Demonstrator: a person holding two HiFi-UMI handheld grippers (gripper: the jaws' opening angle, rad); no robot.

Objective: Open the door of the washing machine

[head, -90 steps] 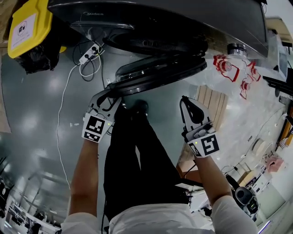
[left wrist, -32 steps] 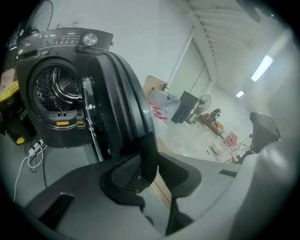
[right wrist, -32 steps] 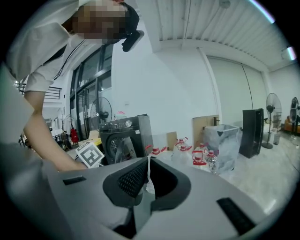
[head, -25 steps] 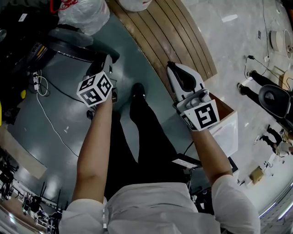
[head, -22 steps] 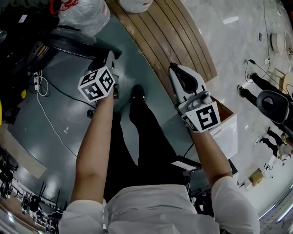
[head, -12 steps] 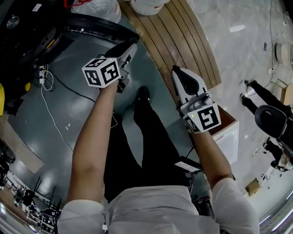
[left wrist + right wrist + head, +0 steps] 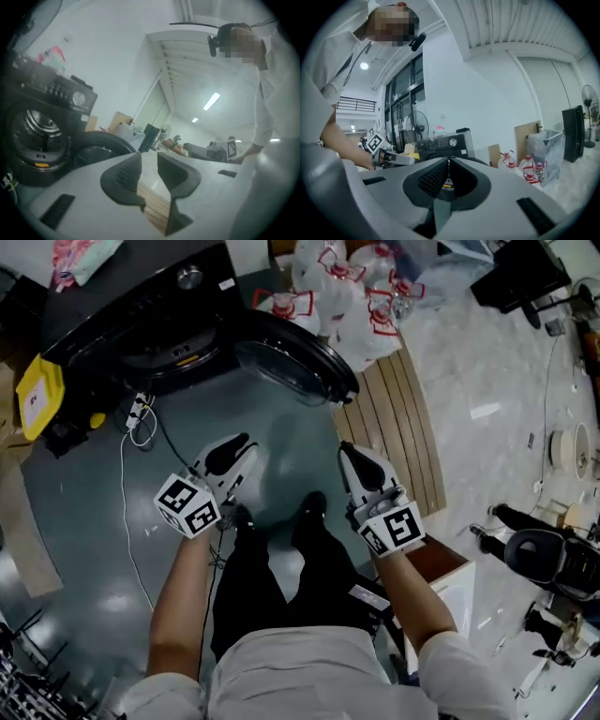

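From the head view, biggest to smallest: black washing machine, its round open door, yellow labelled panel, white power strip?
1. black washing machine
2. round dark open door
3. yellow labelled panel
4. white power strip

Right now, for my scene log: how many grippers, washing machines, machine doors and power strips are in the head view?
Grippers: 2 (left gripper, right gripper)
Washing machine: 1
Door: 1
Power strip: 1
Total: 5
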